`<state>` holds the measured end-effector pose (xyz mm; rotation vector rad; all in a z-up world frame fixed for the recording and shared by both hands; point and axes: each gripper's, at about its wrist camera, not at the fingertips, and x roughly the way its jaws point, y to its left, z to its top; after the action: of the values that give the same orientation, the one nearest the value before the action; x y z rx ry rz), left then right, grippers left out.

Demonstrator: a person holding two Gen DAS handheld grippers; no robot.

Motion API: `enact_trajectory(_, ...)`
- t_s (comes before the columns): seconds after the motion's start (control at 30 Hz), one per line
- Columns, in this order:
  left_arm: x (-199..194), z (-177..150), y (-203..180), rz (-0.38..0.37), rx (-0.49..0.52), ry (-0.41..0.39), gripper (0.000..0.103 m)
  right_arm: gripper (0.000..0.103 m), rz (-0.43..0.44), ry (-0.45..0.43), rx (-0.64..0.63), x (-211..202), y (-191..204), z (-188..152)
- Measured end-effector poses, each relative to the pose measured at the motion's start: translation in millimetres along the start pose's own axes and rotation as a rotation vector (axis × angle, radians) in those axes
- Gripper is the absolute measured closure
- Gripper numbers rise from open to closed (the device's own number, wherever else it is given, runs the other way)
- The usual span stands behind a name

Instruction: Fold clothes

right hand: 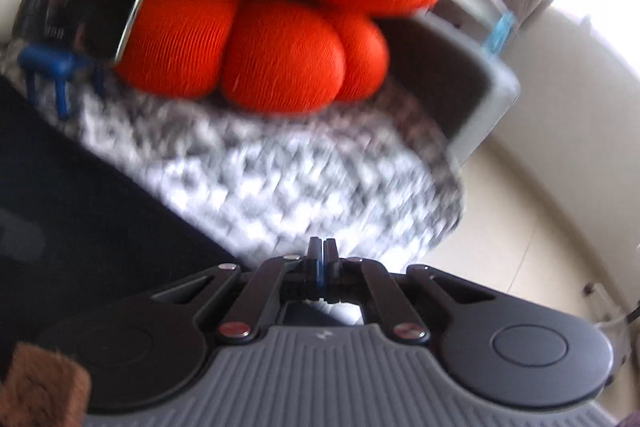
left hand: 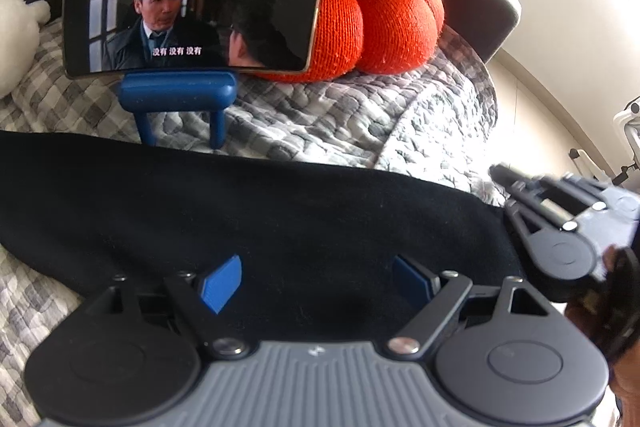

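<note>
Left gripper (left hand: 318, 283): blue fingers (left hand: 222, 283) spread wide, released, above the black cloth garment (left hand: 280, 211) spanning mid-frame on the grey checked quilt (left hand: 340, 115). Right gripper (right hand: 323, 251): fingers clenched together, empty, at the garment's right edge.

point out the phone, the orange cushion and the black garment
phone (left hand: 192, 13), left wrist view, middle of its screen
orange cushion (right hand: 280, 51), right wrist view, front lobe
black garment (left hand: 280, 219), left wrist view, flat middle

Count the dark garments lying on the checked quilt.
1. A single black garment stretches across the grey checked quilt, in front of the phone stand; it also shows at the left of the right wrist view. Its folds may hide more.
</note>
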<state>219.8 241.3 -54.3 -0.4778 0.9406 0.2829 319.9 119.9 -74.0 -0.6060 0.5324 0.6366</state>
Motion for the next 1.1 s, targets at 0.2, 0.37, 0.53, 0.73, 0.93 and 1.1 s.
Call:
enact_trajectory(0.2, -3.3, -0.7, -0.2, 0.004, 0.009, -0.012, 0.019, 0.092, 0.082, -0.044, 0.228, -44.6, -30.2, -10.6)
enact_trajectory(0.37, -7.9, -2.4, -7.6, 0.006, 0.04, -0.038, 0.019, 0.062, 0.124, -0.019, 0.372, -102.6, -62.3, -38.4)
enact_trajectory(0.53, -15.3, -10.8, -30.1, 0.005, 0.156, -0.079, 0.018, 0.062, 0.124, 0.077, 0.495, -169.5, -85.9, -95.6)
enact_trajectory(0.73, -21.6, -29.9, -63.8, -0.075, 0.313, -0.072, 0.018, 0.054, 0.076, 0.163, 0.607, -221.5, -85.3, -165.3)
enact_trajectory(0.93, -18.0, -57.8, -94.1, -0.095, 0.471, -0.025, 0.018, 0.054, 0.056, 0.254, 0.663, -224.0, -77.8, -209.8)
enact_trajectory(1.1, -9.1, -68.7, -100.1, -0.053, 0.517, 0.005, 0.018, 0.054, 0.037, 0.274, 0.694, -255.9, -64.0, -229.7)
